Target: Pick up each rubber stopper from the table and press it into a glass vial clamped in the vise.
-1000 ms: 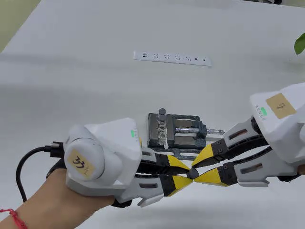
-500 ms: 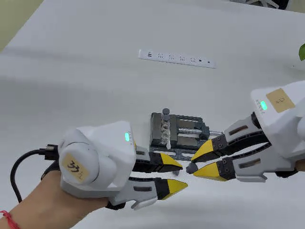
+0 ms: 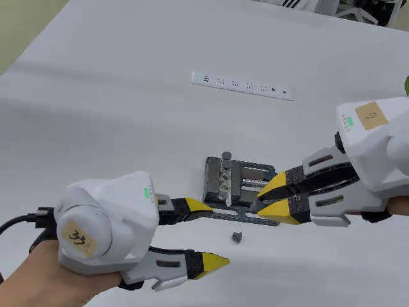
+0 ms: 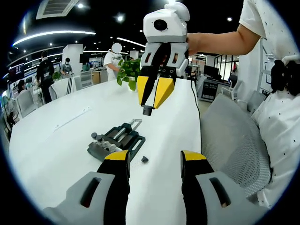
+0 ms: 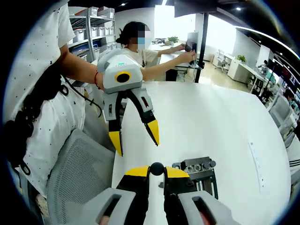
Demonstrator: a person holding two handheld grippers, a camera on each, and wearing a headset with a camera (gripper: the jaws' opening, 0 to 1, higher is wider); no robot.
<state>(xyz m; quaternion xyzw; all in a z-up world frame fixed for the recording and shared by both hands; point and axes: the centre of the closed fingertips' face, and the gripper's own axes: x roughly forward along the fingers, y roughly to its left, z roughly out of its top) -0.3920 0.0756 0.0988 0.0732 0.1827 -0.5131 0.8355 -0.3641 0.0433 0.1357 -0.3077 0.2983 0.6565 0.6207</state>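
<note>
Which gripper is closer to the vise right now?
Right, it seems. The right gripper, shut on a stopper, has its tips just off the front edge of the vise; the left gripper, open, sits back toward the person, with a loose stopper lying ahead of it.

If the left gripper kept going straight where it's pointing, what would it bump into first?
Probably the loose rubber stopper on the table, just ahead of the left gripper. Height is hard to judge, so it might pass above it toward the right gripper.
</note>
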